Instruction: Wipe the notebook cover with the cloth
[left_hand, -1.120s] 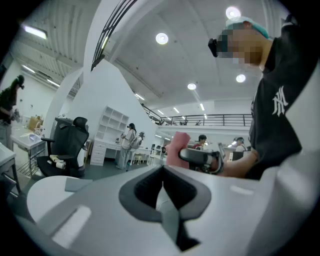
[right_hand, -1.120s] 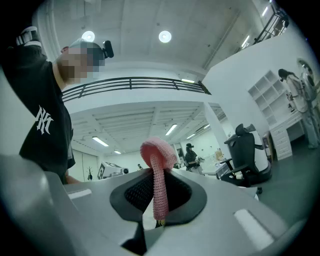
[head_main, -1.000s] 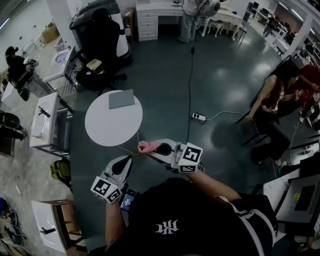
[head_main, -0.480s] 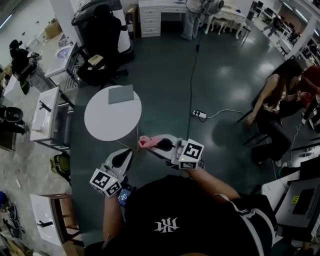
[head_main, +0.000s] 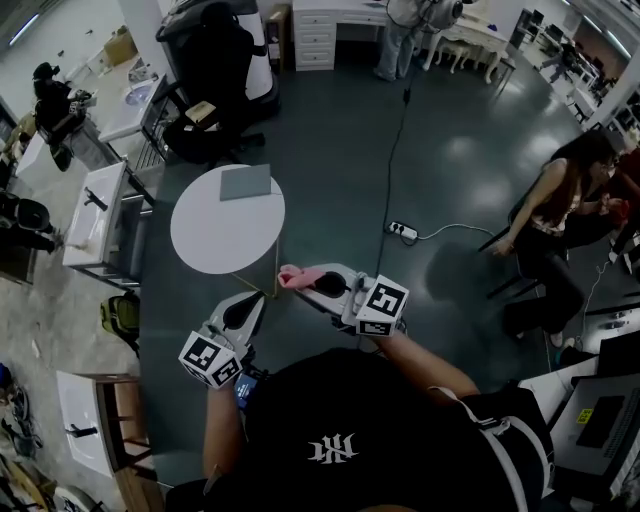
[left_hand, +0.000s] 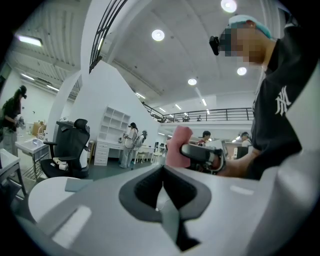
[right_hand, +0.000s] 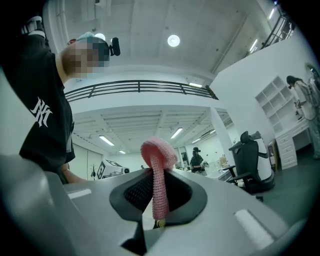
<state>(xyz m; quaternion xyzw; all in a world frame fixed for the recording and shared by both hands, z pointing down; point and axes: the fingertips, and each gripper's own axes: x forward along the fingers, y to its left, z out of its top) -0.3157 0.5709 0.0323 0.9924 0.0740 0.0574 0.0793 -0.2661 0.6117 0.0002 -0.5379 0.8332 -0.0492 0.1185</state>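
Note:
A grey notebook (head_main: 245, 182) lies at the far edge of a round white table (head_main: 215, 240); in the left gripper view the notebook (left_hand: 78, 184) shows low at the left. My right gripper (head_main: 308, 278) is shut on a pink cloth (head_main: 293, 276), held in the air just off the table's near right edge. The right gripper view shows the pink cloth (right_hand: 159, 172) pinched upright between the jaws. My left gripper (head_main: 250, 308) hangs below the table's near edge, shut and holding nothing. The pink cloth (left_hand: 177, 146) and the right gripper (left_hand: 187, 150) also appear ahead in the left gripper view.
A black office chair (head_main: 213, 75) stands beyond the table. White benches (head_main: 95, 215) line the left. A power strip (head_main: 402, 231) and cable lie on the dark floor. A seated person (head_main: 560, 215) is at the right, another person (head_main: 400, 30) stands by white desks.
The head view has drifted slightly; the table and both grippers sit a little higher and closer together in the frame. The cloth stays clamped in the right gripper.

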